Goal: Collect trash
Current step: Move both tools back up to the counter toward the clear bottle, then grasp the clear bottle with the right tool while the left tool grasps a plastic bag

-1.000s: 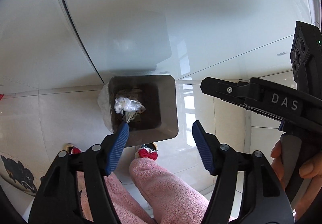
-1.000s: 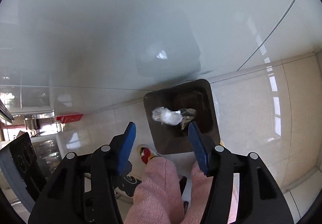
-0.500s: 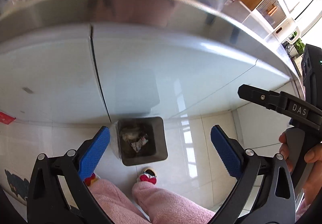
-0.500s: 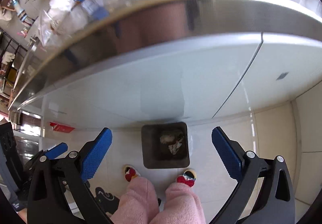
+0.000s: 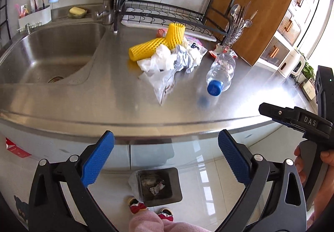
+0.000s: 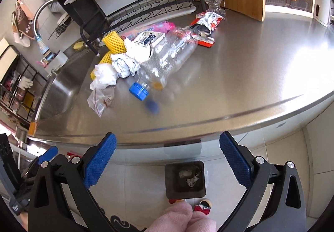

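We see the trash lying in a heap on the steel bench [image 5: 108,98]: a clear plastic bottle [image 5: 221,71] with a blue cap on its side, crumpled white paper [image 5: 165,61] touching it, a clear plastic bag [image 5: 161,83] at the heap's near edge, and yellow foam netting [image 5: 154,46] behind. Red and white wrappers [image 6: 205,23] lie just past the bottle. The sink [image 5: 50,54] sits left of the heap. On the floor below the bench edge stands our dark bin [image 5: 159,187], with scraps already inside. Our left tool [image 5: 166,155] is spread wide and holds nothing. Our right tool [image 6: 168,156] is likewise spread and bare. Both hang above the bench edge.
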`<state>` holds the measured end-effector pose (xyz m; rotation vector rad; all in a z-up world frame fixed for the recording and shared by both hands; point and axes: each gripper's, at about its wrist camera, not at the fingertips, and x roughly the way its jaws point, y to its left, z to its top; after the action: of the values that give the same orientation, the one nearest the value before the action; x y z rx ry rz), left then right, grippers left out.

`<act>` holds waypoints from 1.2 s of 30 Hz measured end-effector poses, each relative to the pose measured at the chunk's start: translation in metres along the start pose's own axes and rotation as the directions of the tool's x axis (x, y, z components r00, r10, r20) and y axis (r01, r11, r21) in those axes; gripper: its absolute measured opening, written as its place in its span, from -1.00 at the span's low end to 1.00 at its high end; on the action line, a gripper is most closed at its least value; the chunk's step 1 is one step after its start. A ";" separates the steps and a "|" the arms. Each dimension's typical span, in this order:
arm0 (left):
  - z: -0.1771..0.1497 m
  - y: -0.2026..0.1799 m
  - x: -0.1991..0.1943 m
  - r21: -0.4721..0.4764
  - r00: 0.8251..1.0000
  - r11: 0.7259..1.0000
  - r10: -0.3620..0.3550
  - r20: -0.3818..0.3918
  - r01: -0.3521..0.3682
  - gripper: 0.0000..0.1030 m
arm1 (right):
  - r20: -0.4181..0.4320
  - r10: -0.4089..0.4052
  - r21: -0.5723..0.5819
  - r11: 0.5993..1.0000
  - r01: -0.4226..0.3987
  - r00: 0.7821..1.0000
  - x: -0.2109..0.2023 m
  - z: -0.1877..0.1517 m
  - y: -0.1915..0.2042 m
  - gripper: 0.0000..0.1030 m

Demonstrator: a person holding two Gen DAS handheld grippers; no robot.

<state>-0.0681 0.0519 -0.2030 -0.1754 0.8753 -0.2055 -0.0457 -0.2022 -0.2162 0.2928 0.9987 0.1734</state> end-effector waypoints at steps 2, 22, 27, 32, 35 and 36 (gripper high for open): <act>0.012 0.001 0.003 0.019 1.000 1.000 -0.005 0.004 0.005 0.75 | 0.027 -0.003 0.013 1.000 0.002 1.000 0.000 0.013 0.005 0.93; 0.072 0.017 0.104 0.063 0.993 0.996 -0.049 -0.104 0.056 0.14 | -0.022 -0.101 0.194 0.975 0.104 0.995 0.079 0.100 0.011 0.91; 0.075 0.016 0.121 0.094 0.990 0.993 -0.061 -0.124 0.073 0.15 | -0.063 -0.139 0.198 0.969 0.149 0.988 0.103 0.101 0.011 0.90; 0.074 0.015 0.131 0.109 0.986 0.989 -0.088 -0.144 0.105 0.02 | -0.120 -0.138 0.209 0.965 0.161 0.983 0.125 0.098 0.007 0.41; 0.073 0.015 0.130 0.122 0.985 0.986 -0.100 -0.141 0.118 -0.11 | -0.116 -0.168 0.191 0.963 0.188 0.979 0.124 0.097 0.006 0.20; 0.073 0.015 0.130 0.124 0.984 0.985 -0.105 -0.142 0.123 -0.15 | -0.119 -0.160 0.196 0.964 0.181 0.980 0.124 0.096 0.005 0.20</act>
<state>0.0713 0.0388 -0.2574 -0.0886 0.9833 -0.3848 0.1016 -0.1790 -0.2648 0.3881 1.1405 -0.0736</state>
